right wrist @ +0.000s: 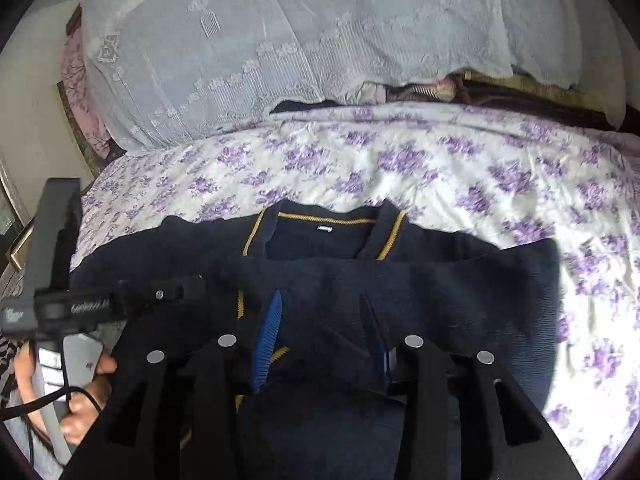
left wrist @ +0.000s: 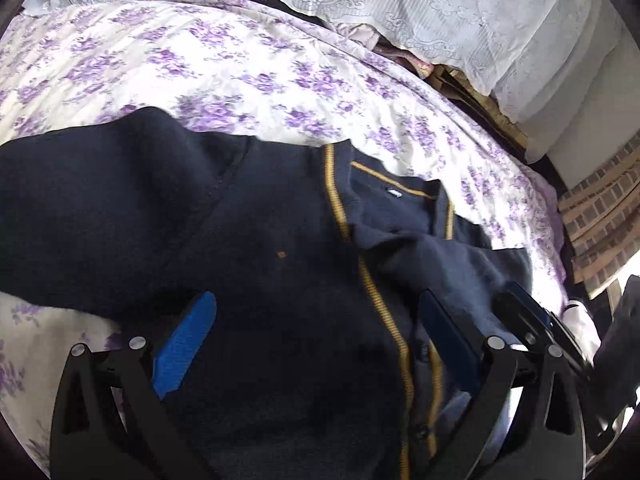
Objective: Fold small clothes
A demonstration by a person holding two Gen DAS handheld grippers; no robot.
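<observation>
A small navy cardigan (left wrist: pixel 260 240) with yellow trim lies on the flowered bedsheet (left wrist: pixel 240 72); one sleeve is folded across its chest in the right wrist view (right wrist: pixel 400 280). My left gripper (left wrist: pixel 316 312) hovers over the cardigan's front, jaws wide apart and empty. My right gripper (right wrist: pixel 324 312) is over the folded sleeve, blue pads (right wrist: pixel 268 332) apart with nothing between them. The left tool and the hand holding it show at the left of the right wrist view (right wrist: pixel 72 312).
White lace cloth (right wrist: pixel 280 40) covers a pile at the head of the bed. A dark headboard gap with stacked items (left wrist: pixel 460 80) lies behind. The bed's right edge and a patterned curtain (left wrist: pixel 600 208) are at right.
</observation>
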